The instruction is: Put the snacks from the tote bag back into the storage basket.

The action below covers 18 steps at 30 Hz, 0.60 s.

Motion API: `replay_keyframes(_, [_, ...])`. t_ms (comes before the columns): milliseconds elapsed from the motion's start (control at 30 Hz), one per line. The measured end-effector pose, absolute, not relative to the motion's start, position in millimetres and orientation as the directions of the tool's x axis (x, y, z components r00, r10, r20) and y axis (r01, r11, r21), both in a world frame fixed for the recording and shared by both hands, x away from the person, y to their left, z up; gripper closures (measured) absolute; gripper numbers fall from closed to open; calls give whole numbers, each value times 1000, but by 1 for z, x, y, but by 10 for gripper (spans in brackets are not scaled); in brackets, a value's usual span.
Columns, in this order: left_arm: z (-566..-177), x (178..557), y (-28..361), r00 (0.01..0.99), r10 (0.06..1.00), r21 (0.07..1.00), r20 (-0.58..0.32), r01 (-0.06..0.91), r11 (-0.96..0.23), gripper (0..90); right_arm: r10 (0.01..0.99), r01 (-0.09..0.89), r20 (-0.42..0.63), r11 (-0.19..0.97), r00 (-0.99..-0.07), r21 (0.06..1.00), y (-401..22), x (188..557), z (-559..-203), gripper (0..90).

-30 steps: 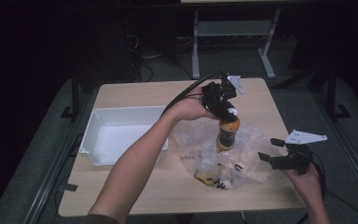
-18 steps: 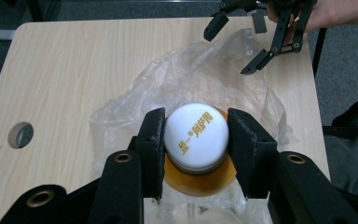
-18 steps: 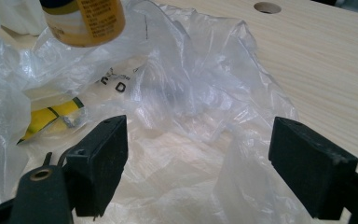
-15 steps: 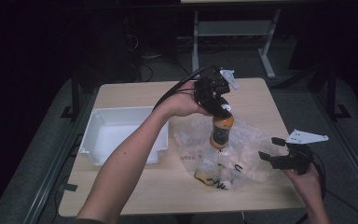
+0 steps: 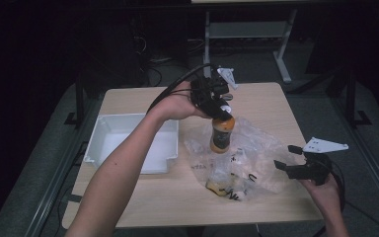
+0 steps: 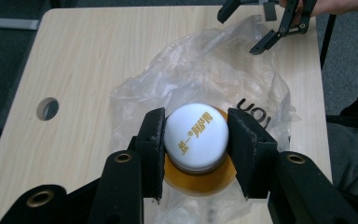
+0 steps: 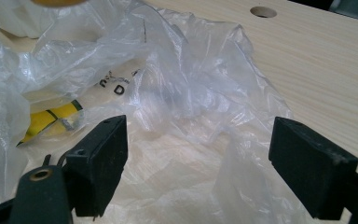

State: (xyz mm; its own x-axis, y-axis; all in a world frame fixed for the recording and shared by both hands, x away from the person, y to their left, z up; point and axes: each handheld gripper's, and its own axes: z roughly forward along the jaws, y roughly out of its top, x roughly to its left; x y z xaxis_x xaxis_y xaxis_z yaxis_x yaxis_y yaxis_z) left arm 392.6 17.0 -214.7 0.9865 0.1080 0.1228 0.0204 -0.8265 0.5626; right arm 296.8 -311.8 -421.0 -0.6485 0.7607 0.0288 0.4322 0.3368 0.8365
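Orange drink bottle (image 5: 221,136), clamped at its white cap (image 6: 196,136) by left gripper (image 5: 216,106), lifted above clear plastic bag (image 5: 256,153); white bin (image 5: 128,143) empty, placement pending; yellow packet (image 5: 222,186) remains bagged; right gripper (image 5: 290,167) gapes wide, holding nothing.

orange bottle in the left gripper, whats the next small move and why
Probably carry the bottle left toward the white bin. The left gripper grips its white cap, holding it above the plastic bag; the bin looks empty.
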Motion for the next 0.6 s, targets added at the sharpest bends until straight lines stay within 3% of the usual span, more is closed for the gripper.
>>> replay_keyframes(600, [-201,386,62,973,180,544,142,75,-835,587,770,428,19,333,-637,840,-314,294,-420,189])
